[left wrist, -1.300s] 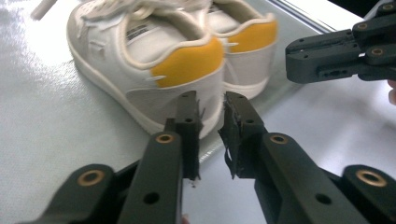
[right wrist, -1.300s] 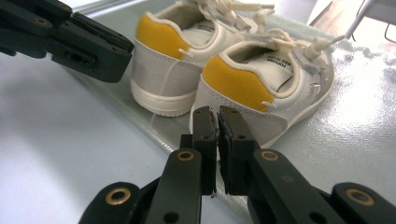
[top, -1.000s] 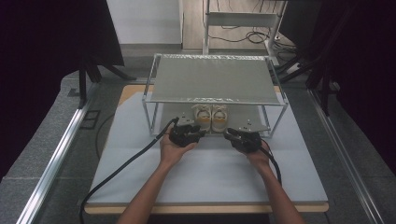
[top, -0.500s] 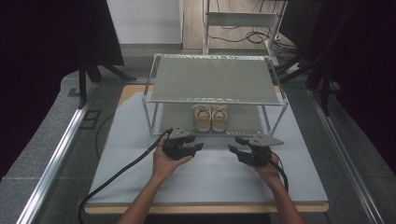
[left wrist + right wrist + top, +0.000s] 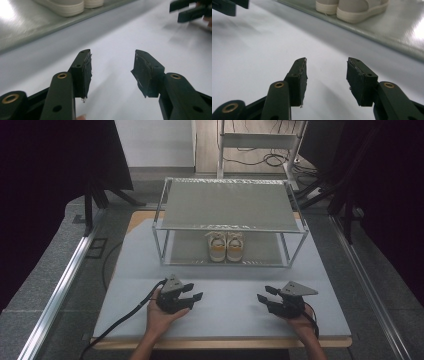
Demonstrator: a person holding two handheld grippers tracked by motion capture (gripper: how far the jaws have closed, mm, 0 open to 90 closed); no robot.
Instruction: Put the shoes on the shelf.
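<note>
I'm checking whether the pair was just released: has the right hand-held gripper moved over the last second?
Yes. The right hand-held gripper has drawn back from the shoes on the rack's lower shelf, toward the table's near edge and rightward; it is open and empty.

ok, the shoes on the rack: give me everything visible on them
The pair of shoes is off-white with tan panels on top and thick pale soles; the material is too small to judge. They stand upright, side by side and close together, on the lower shelf of the metal rack, under its upper shelf. Nothing else touches them.
</note>
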